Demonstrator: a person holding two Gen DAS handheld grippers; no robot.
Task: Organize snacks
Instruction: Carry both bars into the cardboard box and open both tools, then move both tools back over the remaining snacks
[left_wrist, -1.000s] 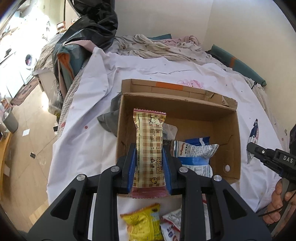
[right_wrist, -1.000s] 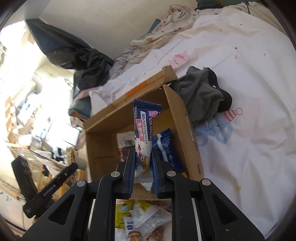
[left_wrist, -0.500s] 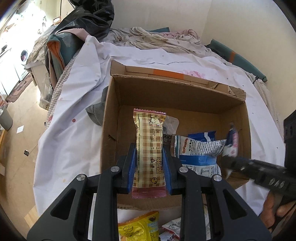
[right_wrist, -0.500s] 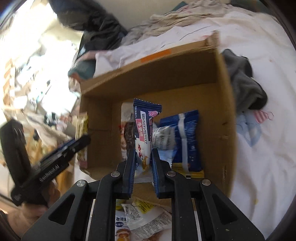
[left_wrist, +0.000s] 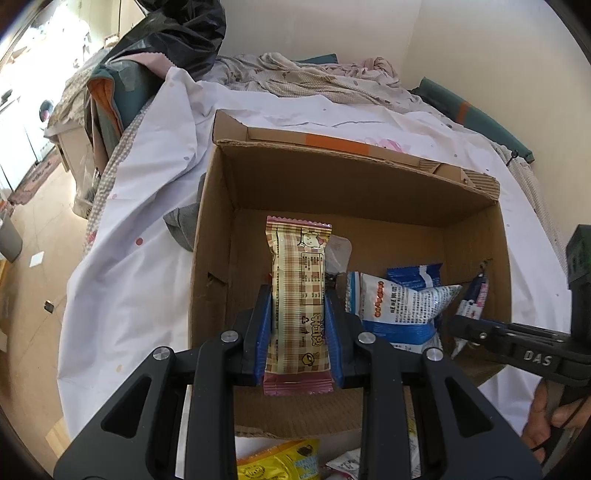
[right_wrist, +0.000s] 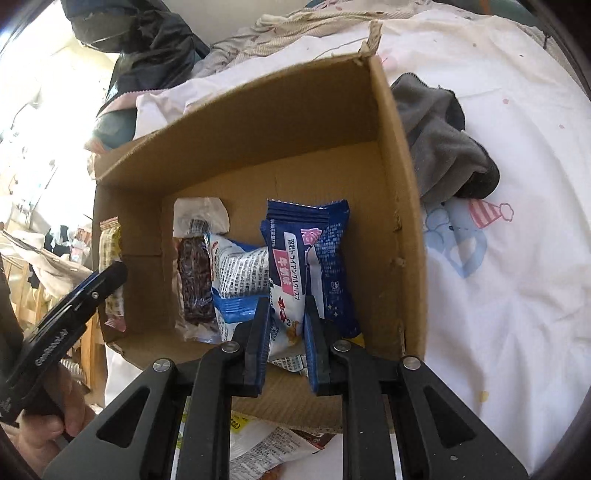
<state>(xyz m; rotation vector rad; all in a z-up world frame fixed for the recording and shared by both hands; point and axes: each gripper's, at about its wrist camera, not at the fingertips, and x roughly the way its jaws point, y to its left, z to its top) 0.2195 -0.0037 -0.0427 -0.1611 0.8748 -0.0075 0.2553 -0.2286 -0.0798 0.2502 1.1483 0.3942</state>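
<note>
My left gripper (left_wrist: 298, 295) is shut on a tan plaid snack packet (left_wrist: 298, 295) and holds it upright over the open cardboard box (left_wrist: 354, 170). My right gripper (right_wrist: 286, 306) is shut on a dark blue snack packet with a pink label (right_wrist: 291, 266), held inside the box (right_wrist: 258, 122) near its right wall. The box holds a white-and-blue bag (left_wrist: 399, 306), a dark snack in clear wrap (right_wrist: 194, 277) and another blue packet (right_wrist: 334, 266). The right gripper also shows in the left wrist view (left_wrist: 476, 325), the left gripper in the right wrist view (right_wrist: 110, 273).
The box stands on a white bedsheet (left_wrist: 147, 236). A grey cloth (right_wrist: 443, 140) lies beside the box. Loose packets lie in front of the box, a yellow one (left_wrist: 280, 461) among them. Crumpled bedding (left_wrist: 314, 77) and a black bag (left_wrist: 177, 33) lie behind.
Both grippers have moved forward over the box with their packets. The right one has gone down inside it, close to the right wall.
</note>
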